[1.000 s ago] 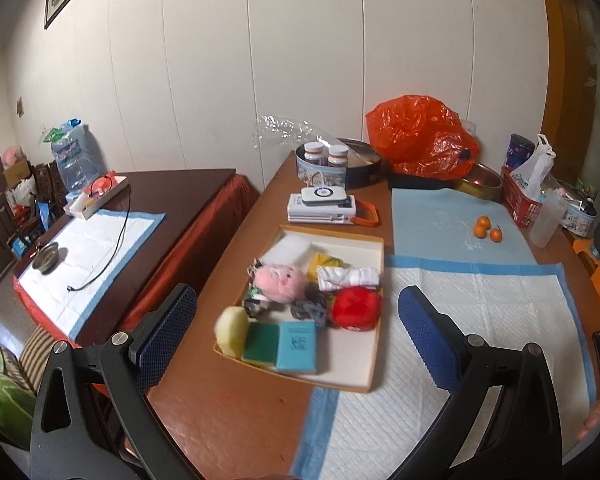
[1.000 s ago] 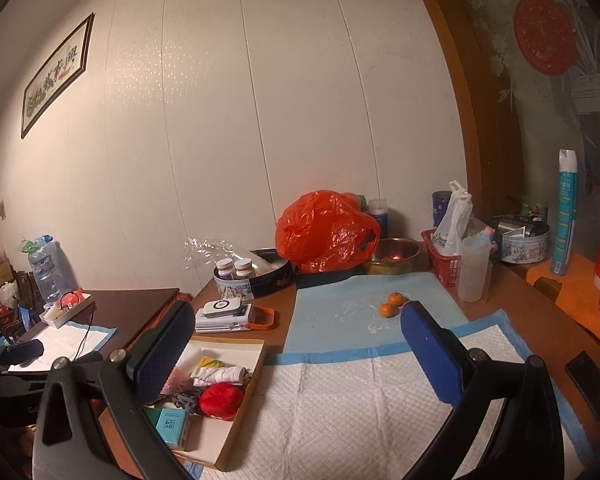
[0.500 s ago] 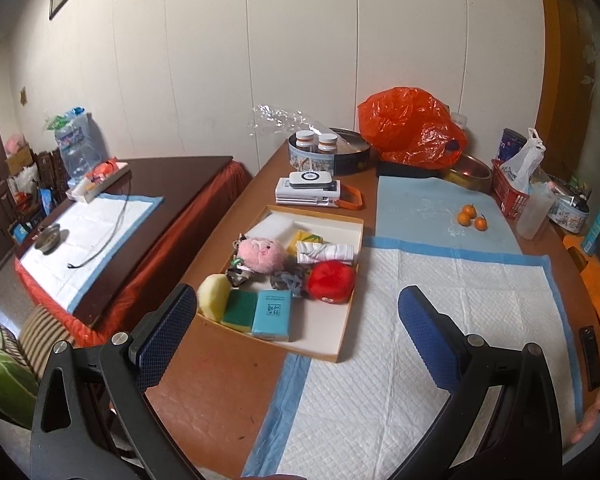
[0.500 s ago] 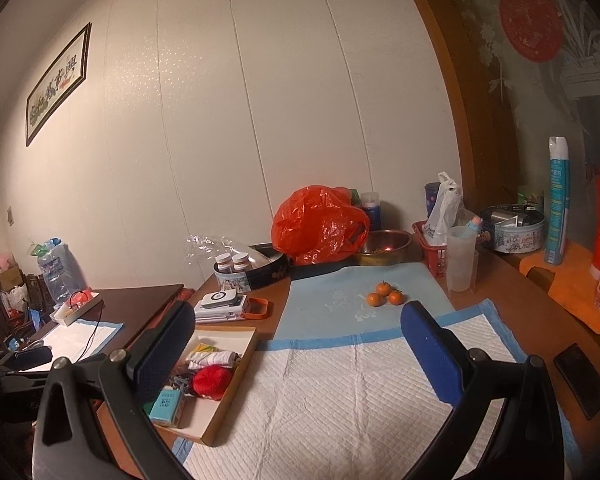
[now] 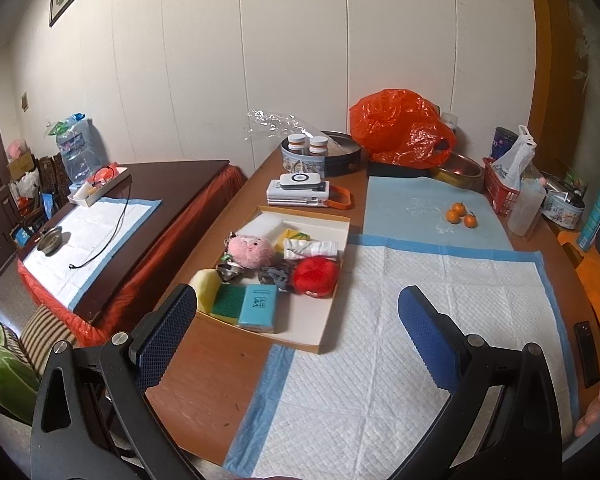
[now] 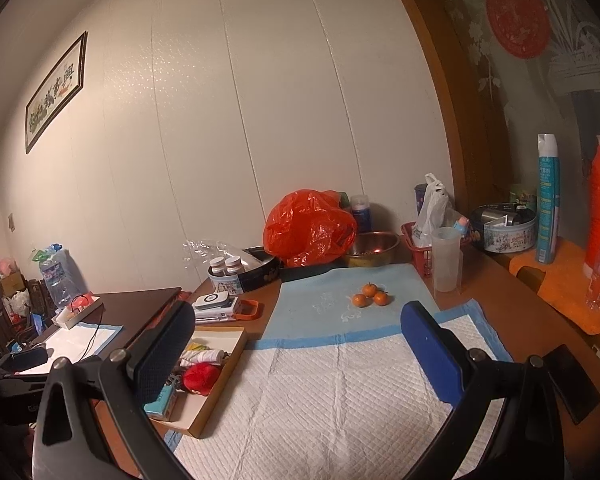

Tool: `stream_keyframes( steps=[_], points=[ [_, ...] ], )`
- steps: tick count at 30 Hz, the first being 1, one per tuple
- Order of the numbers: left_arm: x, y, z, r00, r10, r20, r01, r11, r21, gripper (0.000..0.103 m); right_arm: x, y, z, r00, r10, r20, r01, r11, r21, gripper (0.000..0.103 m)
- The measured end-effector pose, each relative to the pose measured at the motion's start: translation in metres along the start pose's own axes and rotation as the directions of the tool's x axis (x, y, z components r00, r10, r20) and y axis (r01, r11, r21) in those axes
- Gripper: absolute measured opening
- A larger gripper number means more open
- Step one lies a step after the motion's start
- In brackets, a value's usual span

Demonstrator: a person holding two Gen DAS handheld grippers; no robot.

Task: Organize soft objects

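Hovering over the table, both grippers sit with their jaws spread wide and nothing between them. The left gripper (image 5: 296, 320) hangs above the near edge of the white quilted pad (image 5: 420, 320), angled down toward the shallow cardboard tray (image 5: 324, 332), which lies partly on the pad's left edge and partly on the brown table (image 5: 204, 376). The right gripper (image 6: 296, 340) is held more level, looking across the pad toward the wall, with the tray (image 6: 216, 396) down at its lower left.

All the soft stuff is in that tray: a pink plush (image 5: 249, 251), a red plush ball (image 5: 315, 277), a rolled white cloth (image 5: 310, 249), a yellow sponge (image 5: 205, 286), a green scrub sponge (image 5: 230, 309) and a teal tissue pack (image 5: 259, 311) side by side at the near end, plus a white foam block (image 5: 260, 225) at the far end. Between the plushies there's a grey tangle I can't really identify.

In the right wrist view the left finger (image 6: 160, 360) covers most of the tray, so only the red ball (image 6: 201, 378), the cloth and a corner of the tissue pack peek out. Some fingertips (image 5: 596, 408) poke in at the far right edge of the left view, mostly cut off. Three small oranges (image 5: 462, 214) sit on the blue mat (image 5: 404, 208) farther back, well apart from the tray.
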State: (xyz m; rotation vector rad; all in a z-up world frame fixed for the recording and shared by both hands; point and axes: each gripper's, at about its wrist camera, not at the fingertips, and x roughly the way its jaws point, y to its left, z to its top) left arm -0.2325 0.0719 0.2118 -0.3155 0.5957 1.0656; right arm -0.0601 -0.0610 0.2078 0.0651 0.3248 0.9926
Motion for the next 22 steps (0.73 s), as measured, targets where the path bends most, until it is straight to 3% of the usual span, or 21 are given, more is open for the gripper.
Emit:
stream_keyframes(
  steps=[22],
  points=[
    [0.0044,-0.0017,-0.0038,0.999,-0.026,-0.025,0.027,0.999,0.031,0.102,-0.0005,0.0027,-0.0045,1.0,0.001,-0.026,-0.001,1.0,0.004,0.103]
  ],
)
